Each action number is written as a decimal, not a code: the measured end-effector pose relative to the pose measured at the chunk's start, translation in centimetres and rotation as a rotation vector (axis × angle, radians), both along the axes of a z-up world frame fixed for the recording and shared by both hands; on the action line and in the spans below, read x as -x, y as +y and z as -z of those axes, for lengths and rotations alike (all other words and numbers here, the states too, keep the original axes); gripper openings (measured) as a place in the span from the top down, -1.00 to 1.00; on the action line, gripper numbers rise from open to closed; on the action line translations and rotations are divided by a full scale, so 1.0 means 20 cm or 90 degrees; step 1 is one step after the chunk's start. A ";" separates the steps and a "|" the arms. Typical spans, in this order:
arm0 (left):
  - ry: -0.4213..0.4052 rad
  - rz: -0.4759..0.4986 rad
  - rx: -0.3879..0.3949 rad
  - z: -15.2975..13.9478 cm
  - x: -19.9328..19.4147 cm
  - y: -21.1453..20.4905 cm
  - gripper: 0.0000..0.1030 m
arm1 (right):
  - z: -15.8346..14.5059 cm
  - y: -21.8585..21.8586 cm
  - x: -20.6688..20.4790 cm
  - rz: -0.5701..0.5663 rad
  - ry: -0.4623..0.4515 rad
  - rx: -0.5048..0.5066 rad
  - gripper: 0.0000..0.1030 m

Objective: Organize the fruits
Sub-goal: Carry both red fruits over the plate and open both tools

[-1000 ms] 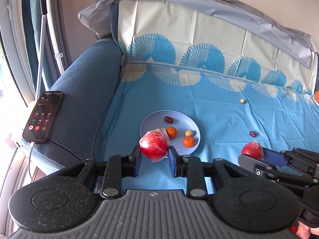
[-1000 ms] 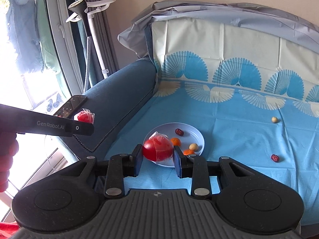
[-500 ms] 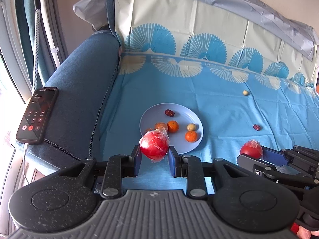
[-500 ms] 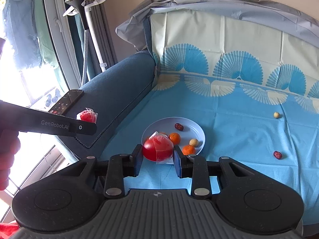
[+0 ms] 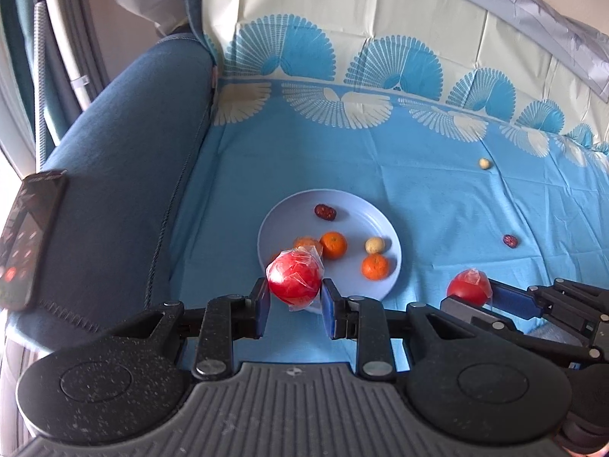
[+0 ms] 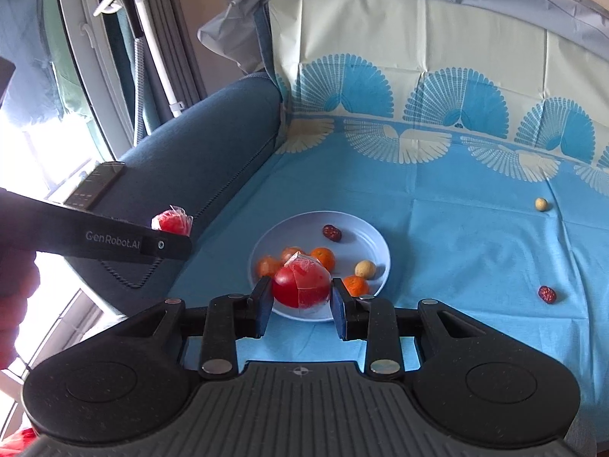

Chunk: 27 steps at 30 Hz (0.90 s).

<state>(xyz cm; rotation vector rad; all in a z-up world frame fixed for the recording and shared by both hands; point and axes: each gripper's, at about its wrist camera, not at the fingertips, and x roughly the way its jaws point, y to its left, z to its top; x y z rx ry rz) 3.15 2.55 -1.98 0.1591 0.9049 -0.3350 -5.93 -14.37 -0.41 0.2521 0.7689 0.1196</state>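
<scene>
Your left gripper has its blue pads pressed on either side of a plastic-wrapped red fruit, held just over the near rim of the pale blue plate. On the plate you have three small oranges, one partly hidden behind the wrapped fruit, plus a red date and a pale round fruit. Off to your right, the right gripper clamps a second wrapped red fruit above the blue fan-patterned cloth (its far pad is the clearer one). A loose date and a loose pale fruit lie on the cloth, well apart. A phone rests on the sofa arm.
</scene>
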 end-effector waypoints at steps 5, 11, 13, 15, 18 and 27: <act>0.014 0.012 -0.013 0.12 -0.22 -0.09 0.39 | 0.14 -0.05 -0.18 0.008 0.026 0.013 0.34; 0.030 0.034 -0.022 0.30 -0.45 -0.21 0.39 | 0.34 -0.08 -0.39 -0.013 0.056 0.024 0.34; 0.038 0.039 -0.025 0.36 -0.52 -0.23 0.39 | 0.40 -0.07 -0.44 -0.025 0.072 0.026 0.34; 0.043 0.043 -0.034 0.42 -0.58 -0.26 0.39 | 0.47 -0.05 -0.49 -0.037 0.083 0.032 0.34; 0.051 0.046 -0.049 0.50 -0.64 -0.28 0.39 | 0.54 -0.03 -0.54 -0.053 0.095 0.037 0.34; -0.033 0.064 -0.047 0.44 -0.59 -0.22 -0.99 | 0.56 -0.02 -0.61 -0.064 0.093 0.036 -0.37</act>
